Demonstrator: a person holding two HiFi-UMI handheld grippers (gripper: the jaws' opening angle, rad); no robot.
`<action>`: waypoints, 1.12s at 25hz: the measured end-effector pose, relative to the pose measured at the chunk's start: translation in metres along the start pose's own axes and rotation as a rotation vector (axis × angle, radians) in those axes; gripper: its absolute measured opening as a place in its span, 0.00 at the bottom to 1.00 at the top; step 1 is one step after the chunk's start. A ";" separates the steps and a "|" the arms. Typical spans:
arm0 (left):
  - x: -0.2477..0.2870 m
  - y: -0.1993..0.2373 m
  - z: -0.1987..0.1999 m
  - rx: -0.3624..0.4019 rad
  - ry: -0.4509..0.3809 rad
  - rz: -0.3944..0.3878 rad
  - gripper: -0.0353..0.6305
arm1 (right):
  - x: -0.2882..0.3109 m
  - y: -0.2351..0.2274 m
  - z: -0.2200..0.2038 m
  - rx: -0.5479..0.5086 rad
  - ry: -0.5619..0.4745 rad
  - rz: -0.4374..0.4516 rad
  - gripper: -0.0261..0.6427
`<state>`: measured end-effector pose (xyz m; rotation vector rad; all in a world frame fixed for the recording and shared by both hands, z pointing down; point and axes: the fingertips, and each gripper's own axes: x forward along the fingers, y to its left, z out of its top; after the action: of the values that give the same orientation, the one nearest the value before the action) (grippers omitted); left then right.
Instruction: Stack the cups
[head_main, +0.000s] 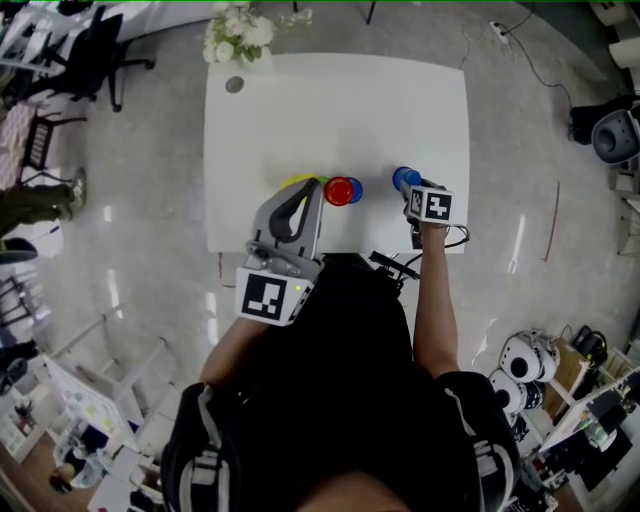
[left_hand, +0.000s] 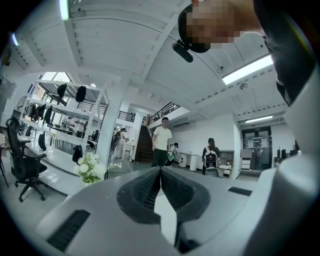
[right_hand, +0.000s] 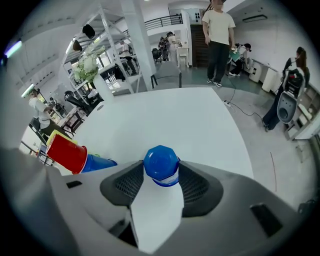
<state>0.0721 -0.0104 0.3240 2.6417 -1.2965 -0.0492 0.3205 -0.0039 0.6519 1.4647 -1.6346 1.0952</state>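
An upside-down blue cup (right_hand: 161, 162) stands on the white table (head_main: 330, 100) near its front edge, seen also in the head view as the blue cup (head_main: 404, 178). My right gripper (right_hand: 161, 172) points steeply down over it, and both pads touch its sides. To the left, a red cup (head_main: 340, 190) sits over another blue cup (right_hand: 100, 163), tilted. A yellow cup (head_main: 297, 181) lies beside them, partly hidden by my left gripper (head_main: 311, 192). The left gripper (left_hand: 160, 172) is shut on nothing and points level across the room.
A vase of white flowers (head_main: 238, 35) stands at the table's far left corner, with a round cable hole (head_main: 234, 85) near it. People (right_hand: 218, 35) stand beyond the table's far side. Office chairs (head_main: 95, 55) and shelves fill the room's left.
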 end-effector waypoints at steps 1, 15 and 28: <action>-0.001 -0.001 0.000 -0.001 -0.001 0.004 0.09 | -0.001 0.001 0.002 -0.005 -0.006 0.003 0.39; -0.050 -0.012 -0.004 -0.006 -0.007 0.135 0.09 | -0.056 0.049 0.041 -0.154 -0.127 0.117 0.39; -0.082 0.009 0.007 -0.008 -0.030 0.116 0.09 | -0.142 0.146 0.069 -0.295 -0.256 0.229 0.39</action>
<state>0.0140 0.0476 0.3142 2.5635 -1.4537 -0.0774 0.1999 -0.0042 0.4740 1.2854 -2.0858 0.7620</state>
